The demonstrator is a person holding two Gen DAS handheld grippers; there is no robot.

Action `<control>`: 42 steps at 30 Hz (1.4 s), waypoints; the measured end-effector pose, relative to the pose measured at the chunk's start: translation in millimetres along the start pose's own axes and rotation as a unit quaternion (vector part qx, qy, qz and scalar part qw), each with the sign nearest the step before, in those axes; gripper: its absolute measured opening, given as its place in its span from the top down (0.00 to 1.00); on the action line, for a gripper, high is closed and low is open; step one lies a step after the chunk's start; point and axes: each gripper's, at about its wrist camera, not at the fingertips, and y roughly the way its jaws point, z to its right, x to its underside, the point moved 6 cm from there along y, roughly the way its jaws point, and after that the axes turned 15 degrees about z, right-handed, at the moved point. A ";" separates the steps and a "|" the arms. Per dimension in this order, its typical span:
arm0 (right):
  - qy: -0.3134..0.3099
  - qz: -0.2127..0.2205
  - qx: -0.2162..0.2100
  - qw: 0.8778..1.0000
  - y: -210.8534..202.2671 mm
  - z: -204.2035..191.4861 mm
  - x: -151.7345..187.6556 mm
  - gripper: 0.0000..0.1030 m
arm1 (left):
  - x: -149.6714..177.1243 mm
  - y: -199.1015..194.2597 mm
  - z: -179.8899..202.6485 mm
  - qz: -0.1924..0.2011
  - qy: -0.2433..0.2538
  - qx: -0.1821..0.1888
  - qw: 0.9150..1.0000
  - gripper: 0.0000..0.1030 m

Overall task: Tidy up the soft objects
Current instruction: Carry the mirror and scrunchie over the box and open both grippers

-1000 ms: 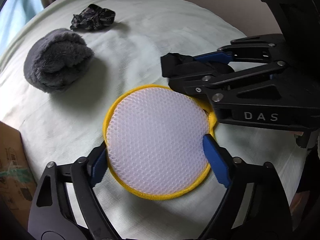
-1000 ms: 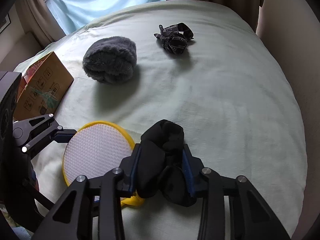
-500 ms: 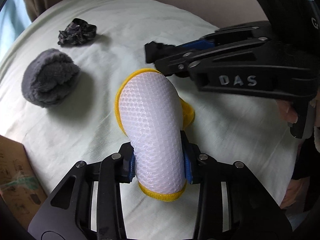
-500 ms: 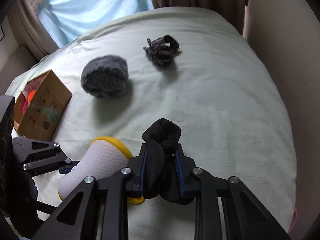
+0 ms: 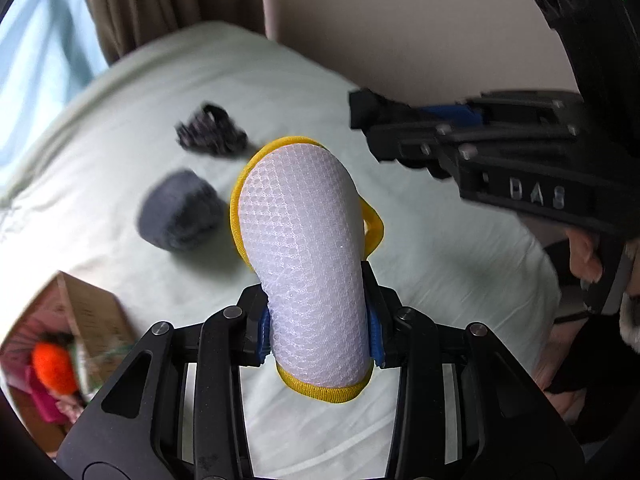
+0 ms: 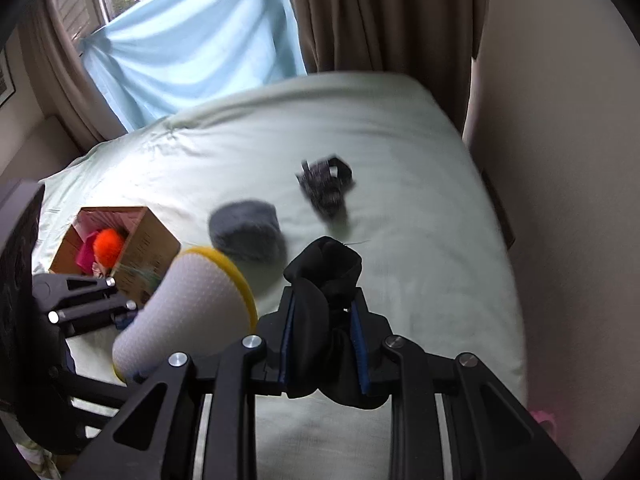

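Over the bed [image 6: 400,152], left hand-held gripper [image 5: 318,330] clamps mesh pad [image 5: 304,248], right hand-held gripper [image 6: 322,348] black cloth [image 6: 328,276].

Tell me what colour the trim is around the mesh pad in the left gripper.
Yellow trim around the white mesh pad; the left wrist view shows it best.

Pale green bed [image 6: 420,168]: grey fluffy bundle [image 6: 245,229], dark patterned cloth [image 6: 326,184], cardboard box [image 6: 150,240].

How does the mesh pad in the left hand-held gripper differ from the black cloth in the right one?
The mesh pad is white netting with a yellow rim; the black cloth is plain and dark. The pad is squeezed into a smooth curved fold, while the cloth is a crumpled bundle. The pad sticks out far beyond its pads; the cloth shows less. Both are clamped and off the bed.
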 end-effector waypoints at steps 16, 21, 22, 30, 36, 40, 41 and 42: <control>-0.020 0.056 -0.011 0.998 -98.7 -90.1 -89.5 0.78 | -66.1 -144.8 -54.2 0.069 -0.097 -0.093 0.989 0.68; -0.009 0.065 -0.020 0.998 -105.4 -131.9 -108.3 0.78 | -61.7 -189.0 -96.8 0.085 -0.148 -0.132 0.976 0.68; -0.009 0.065 -0.021 0.998 -104.9 -140.2 -111.2 0.78 | -62.7 -197.3 -105.4 0.088 -0.155 -0.139 0.974 0.68; 0.006 0.050 -0.030 0.998 -77.3 -222.1 -130.7 0.78 | -36.1 -255.5 -191.3 0.095 -0.210 -0.179 0.956 0.68; 0.027 0.019 -0.026 0.999 -36.4 -279.2 -130.0 0.78 | 2.1 -272.8 -256.9 0.077 -0.238 -0.180 0.951 0.68; 0.048 -0.005 -0.014 0.999 -7.8 -306.5 -116.7 0.78 | 33.5 -272.0 -301.5 0.056 -0.251 -0.171 0.951 0.68; 0.053 -0.013 -0.010 0.998 -0.1 -312.6 -112.5 0.78 | 41.3 -269.3 -310.7 0.049 -0.255 -0.167 0.951 0.68; 0.060 -0.022 -0.005 0.998 9.0 -319.5 -107.0 0.78 | 51.0 -265.1 -320.7 0.037 -0.257 -0.164 0.952 0.68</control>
